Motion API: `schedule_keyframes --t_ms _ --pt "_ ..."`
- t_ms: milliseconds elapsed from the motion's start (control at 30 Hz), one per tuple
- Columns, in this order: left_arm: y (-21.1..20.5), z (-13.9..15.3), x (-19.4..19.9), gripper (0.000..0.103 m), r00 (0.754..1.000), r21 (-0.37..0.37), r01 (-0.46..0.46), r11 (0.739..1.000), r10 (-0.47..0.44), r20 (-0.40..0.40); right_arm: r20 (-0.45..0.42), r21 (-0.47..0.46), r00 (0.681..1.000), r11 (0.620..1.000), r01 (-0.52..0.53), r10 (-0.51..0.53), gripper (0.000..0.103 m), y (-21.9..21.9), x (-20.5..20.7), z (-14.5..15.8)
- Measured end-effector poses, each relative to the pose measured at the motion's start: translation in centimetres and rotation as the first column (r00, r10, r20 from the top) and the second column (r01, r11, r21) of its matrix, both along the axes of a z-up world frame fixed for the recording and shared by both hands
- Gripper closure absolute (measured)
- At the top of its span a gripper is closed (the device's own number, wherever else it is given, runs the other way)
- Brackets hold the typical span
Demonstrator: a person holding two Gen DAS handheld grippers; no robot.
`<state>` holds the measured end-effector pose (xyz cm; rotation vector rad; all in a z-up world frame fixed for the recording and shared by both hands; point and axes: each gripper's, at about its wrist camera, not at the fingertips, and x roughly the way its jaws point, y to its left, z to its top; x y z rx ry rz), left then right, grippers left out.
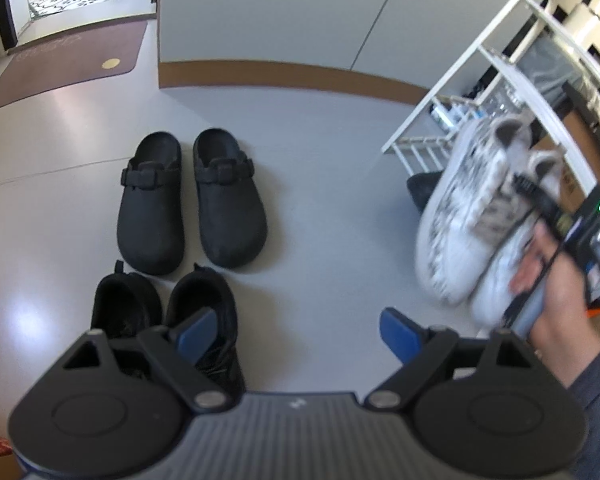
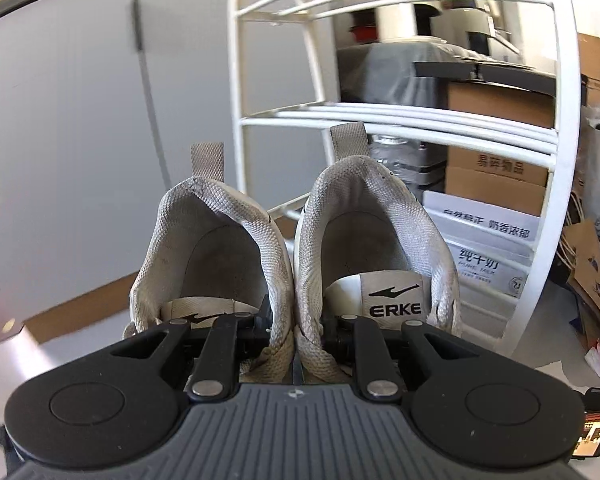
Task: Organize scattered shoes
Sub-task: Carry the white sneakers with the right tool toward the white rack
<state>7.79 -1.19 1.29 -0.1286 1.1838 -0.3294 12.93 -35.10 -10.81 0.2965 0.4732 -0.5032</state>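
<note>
A pair of white ERKE sneakers (image 2: pixel 292 264) hangs pinched together, heels up, near the white shoe rack (image 2: pixel 400 116). Black clogs (image 1: pixel 192 200) sit paired on the floor, black boots (image 1: pixel 168 320) nearer.

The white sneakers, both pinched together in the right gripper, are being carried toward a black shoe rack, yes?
Not quite: the shoe rack is white, not black, as the right wrist view shows. The rest holds: the right gripper pinches both white sneakers together, heels toward the rack.
</note>
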Motion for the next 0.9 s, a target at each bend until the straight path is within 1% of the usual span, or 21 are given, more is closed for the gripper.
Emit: schedule_keyframes --t_ms 133,267,367,533,700,900 --pt "-0.6 -1.0 0.4 0.013 1.0 0.021 0.014 1.0 -0.013 -0.026 -0.006 0.034 0.997 0.997 0.072 -0.072 0.082 -2.8 1.7 -0.4" --pt "-1.4 -1.6 0.7 0.013 0.999 0.034 0.025 0.999 -0.023 -0.041 -0.003 0.068 0.993 0.99 0.121 -0.121 0.082 -5.2 3.1 -0.8" --pt "-2.0 -1.9 0.9 0.013 0.998 0.039 0.033 0.999 -0.031 -0.053 -0.004 0.066 0.991 0.988 0.137 -0.137 0.082 -5.8 3.8 -0.8" --pt "-2.6 -2.7 1.1 0.013 0.996 0.052 0.047 0.998 -0.043 -0.078 -0.027 0.1 0.982 0.977 0.188 -0.187 0.082 -6.9 5.0 -1.5" --pt "-2.7 -3.4 1.3 0.013 0.995 0.065 0.045 0.997 -0.039 -0.093 -0.027 0.099 0.971 0.966 0.237 -0.236 0.082 -7.9 6.6 -1.4" --pt "-2.8 -4.2 1.5 0.013 0.992 0.069 0.05 0.996 -0.042 -0.116 -0.041 0.12 0.946 0.938 0.324 -0.322 0.082 -10.2 8.6 -1.2"
